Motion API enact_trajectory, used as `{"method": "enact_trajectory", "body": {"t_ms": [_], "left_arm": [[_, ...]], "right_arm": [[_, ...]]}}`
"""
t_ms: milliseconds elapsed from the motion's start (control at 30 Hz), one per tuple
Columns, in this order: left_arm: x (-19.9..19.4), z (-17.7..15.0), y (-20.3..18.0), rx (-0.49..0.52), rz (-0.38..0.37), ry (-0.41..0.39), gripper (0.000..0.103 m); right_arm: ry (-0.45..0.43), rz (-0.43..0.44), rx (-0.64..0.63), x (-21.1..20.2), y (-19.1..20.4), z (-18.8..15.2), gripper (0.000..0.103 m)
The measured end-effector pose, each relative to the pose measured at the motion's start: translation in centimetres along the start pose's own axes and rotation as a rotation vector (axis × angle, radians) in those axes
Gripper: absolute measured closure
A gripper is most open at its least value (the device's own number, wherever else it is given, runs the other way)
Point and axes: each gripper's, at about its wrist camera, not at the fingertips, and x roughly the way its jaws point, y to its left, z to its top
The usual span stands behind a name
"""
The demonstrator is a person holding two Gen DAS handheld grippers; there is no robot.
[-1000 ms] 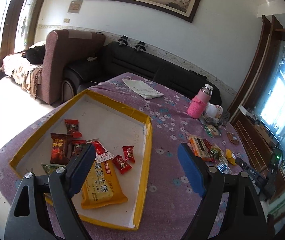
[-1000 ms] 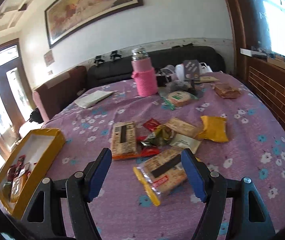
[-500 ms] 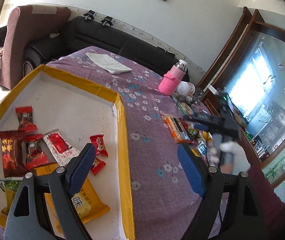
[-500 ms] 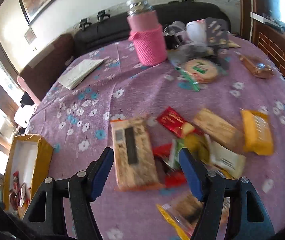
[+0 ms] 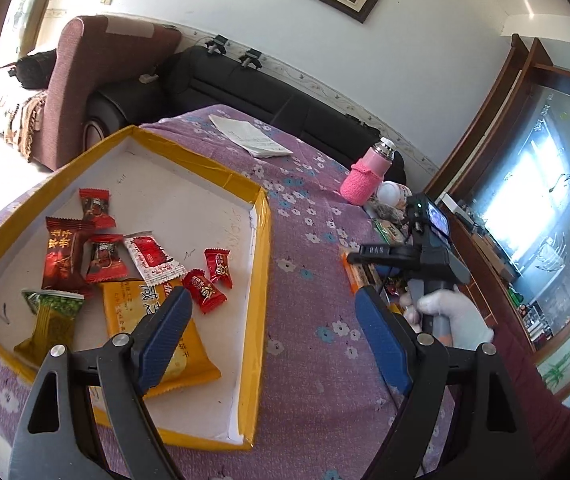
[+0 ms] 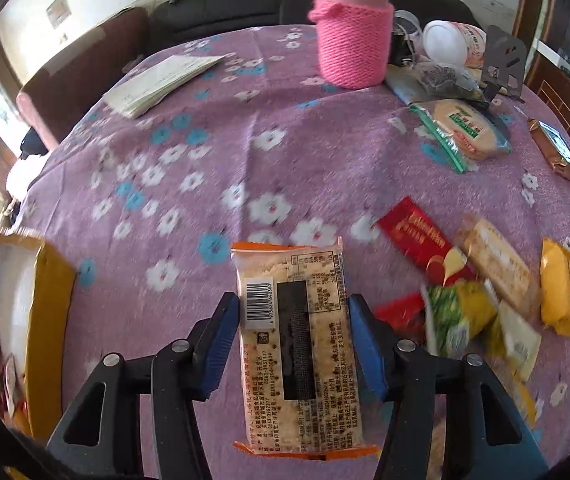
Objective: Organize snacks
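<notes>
Right gripper point(image 6: 295, 338) points steeply down at the table; its jaws have just been closing and the cracker pack point(image 6: 297, 344) w/ orange ends lies lengthwise between the blue pads point(image 6: 221, 340). Pads sit right at the pack's long edges, but can't tell if they press yet — no visible dent in the wrapper. Pack's near end runs back between the finger arms, its far end sticks out past the tips.

Just right of the right finger: a blurred heap — green-yellow bag point(image 6: 457, 312), red wrapper point(image 6: 415, 236), tan biscuit pack point(image 6: 497, 264), yellow pack point(image 6: 561, 292); labels unreadable. Left of the left finger, cut off by the frame edge, the yellow-rimmed tray point(image 6: 55, 280). Far beyond the tips: pink knit-sleeved flask point(image 6: 351, 40), top cropped, and a paper booklet point(image 6: 161, 80).

Left gripper point(image 5: 273, 328) stands wide open, nothing between its pads. Left pad overlaps the orange snack bag point(image 5: 141, 308) in the tray point(image 5: 259, 248), hiding part of it; other small red candies point(image 5: 207, 292) lie beyond it. Right of the right pad, a gloved hand point(image 5: 453, 316) holds the other gripper, its fingers mostly hidden.
</notes>
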Motion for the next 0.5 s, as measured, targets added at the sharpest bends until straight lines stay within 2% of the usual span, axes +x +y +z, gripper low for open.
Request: {"method": "enact_trajectory", "body": {"t_ms": [233, 300, 333, 367, 433, 500], "left_arm": [[-1.2, -1.0, -2.1, -0.013, 0.014, -0.006, 0.019], [-1.4, -1.3, -2.8, -0.019, 0.009, 0.003, 0.019], [-1.4, -1.5, -3.2, -0.018, 0.008, 0.011, 0.019], [-1.5, -1.7, -3.6, -0.014, 0.007, 0.020, 0.019], [-1.7, -2.1, -4.5, 0.008, 0.013, 0.031, 0.019], [-1.6, -2.7, -5.4, 0.039, 0.018, 0.047, 0.019]], "right_arm": [[0.063, 0.091, -0.014, -3.9, 1.8, -7.3, 0.046], [0.074, 0.172, -0.002, -4.9, 1.5, -8.6, 0.046], [0.046, 0.243, 0.017, -6.2, 0.7, -9.1, 0.049], [0.002, 0.268, 0.029, -7.6, -0.3, -9.3, 0.049], [-0.112, 0.266, 0.049, -10.7, -3.1, -9.2, 0.045], [-0.186, 0.242, 0.071, -13.0, -6.4, -9.2, 0.045]]}}
